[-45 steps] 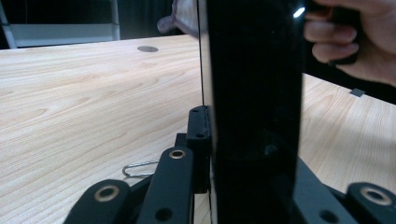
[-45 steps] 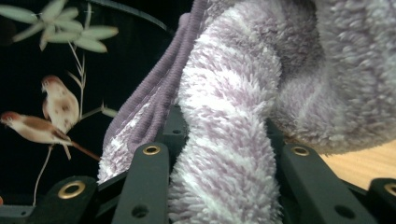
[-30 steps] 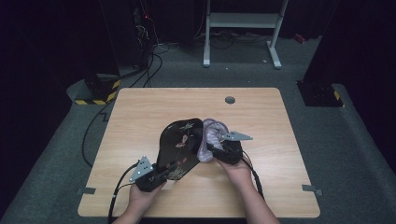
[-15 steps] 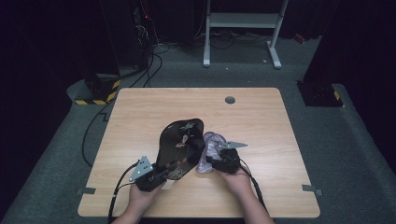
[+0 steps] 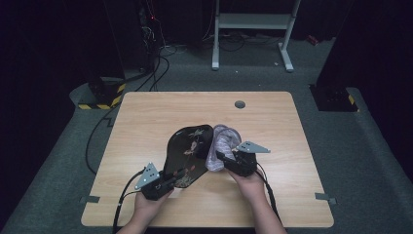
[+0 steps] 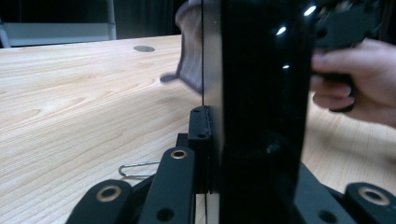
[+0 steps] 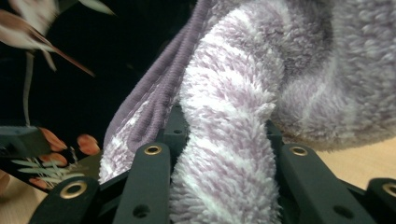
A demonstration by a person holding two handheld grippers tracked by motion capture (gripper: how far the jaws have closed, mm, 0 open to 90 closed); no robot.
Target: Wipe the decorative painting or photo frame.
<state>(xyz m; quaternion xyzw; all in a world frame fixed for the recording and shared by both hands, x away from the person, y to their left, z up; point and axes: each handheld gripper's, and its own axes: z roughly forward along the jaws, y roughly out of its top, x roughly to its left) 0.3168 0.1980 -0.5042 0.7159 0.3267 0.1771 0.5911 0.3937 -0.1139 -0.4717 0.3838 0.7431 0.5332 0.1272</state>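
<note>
A person holds a gripper in each hand over a wooden table [image 5: 146, 117]. The left gripper [image 5: 168, 181] is near the person, at the left of the middle of the table, and its jaws are closed on the near edge of a black tray [image 5: 189, 153] with a flower pattern. The tray is tilted, with its far end higher, and it reaches from the left gripper toward the middle of the table. In the left gripper view the tray [image 6: 257, 107] stands on its edge between the two jaws, and the jaws press on its two sides.

The right gripper [image 5: 225, 161] is just to the right of the tray. Its jaws are closed on a fluffy cloth [image 5: 220, 146] with lilac and white stripes. In the right gripper view a thick fold of the cloth [image 7: 224, 154] is squeezed between the jaws, and the rest of it bulges above them. The cloth lies against the right side of the tray, near its far end. The patterned face of the tray [image 7: 60, 93] is at the left of the cloth in this view.

Far on the table there is a small round grey cap [image 5: 239, 104].
</note>
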